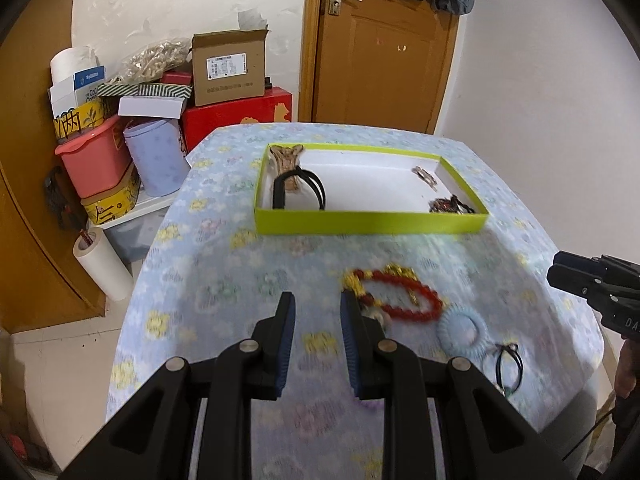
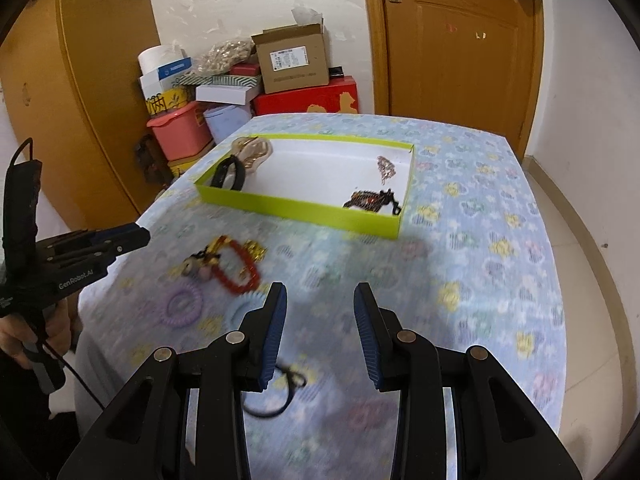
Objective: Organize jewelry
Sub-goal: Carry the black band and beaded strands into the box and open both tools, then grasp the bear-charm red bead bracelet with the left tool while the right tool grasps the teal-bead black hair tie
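A lime green box sits far on the table, holding a black band, a beige piece and small dark pieces at its right. On the cloth lie a red bead bracelet with gold charms, a light blue coil ring, a purple coil ring and a black cord tie. My left gripper is open and empty, just left of the bracelet. My right gripper is open and empty above the cloth.
The table wears a blue flowered cloth. Stacked boxes, a pink tub and paper rolls stand off the table's far left. A wooden door is behind. Floor shows to the right.
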The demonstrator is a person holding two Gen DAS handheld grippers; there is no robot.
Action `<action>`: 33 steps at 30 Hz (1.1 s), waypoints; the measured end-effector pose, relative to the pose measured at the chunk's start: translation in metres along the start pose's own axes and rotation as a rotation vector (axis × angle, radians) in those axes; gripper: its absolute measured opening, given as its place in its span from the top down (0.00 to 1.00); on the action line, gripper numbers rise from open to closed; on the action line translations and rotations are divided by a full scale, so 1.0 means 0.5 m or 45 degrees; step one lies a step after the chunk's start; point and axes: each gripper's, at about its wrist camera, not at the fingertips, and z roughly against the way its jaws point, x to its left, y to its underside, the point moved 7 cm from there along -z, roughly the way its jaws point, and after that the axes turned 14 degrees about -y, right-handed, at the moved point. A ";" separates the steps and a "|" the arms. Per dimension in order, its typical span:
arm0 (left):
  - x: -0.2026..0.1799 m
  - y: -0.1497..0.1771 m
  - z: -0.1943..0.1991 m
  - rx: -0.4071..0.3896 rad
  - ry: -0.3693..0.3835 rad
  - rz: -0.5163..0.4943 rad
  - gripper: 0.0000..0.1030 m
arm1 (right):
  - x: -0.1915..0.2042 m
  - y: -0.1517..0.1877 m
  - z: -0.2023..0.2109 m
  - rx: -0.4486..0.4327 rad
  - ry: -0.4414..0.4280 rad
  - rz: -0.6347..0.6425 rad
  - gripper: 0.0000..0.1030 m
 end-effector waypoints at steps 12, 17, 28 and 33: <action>-0.013 0.048 0.032 0.018 0.032 -0.009 0.76 | 0.027 0.053 0.015 0.020 -0.034 -0.020 0.65; -0.017 0.055 0.040 0.021 0.038 -0.014 0.76 | 0.037 0.065 0.014 0.032 -0.044 -0.014 0.65; -0.026 0.060 0.043 0.031 0.043 -0.026 0.73 | 0.043 0.080 0.008 0.052 -0.057 -0.019 0.65; -0.032 0.063 0.040 0.037 0.055 -0.035 0.72 | 0.043 0.087 0.001 0.068 -0.063 -0.023 0.65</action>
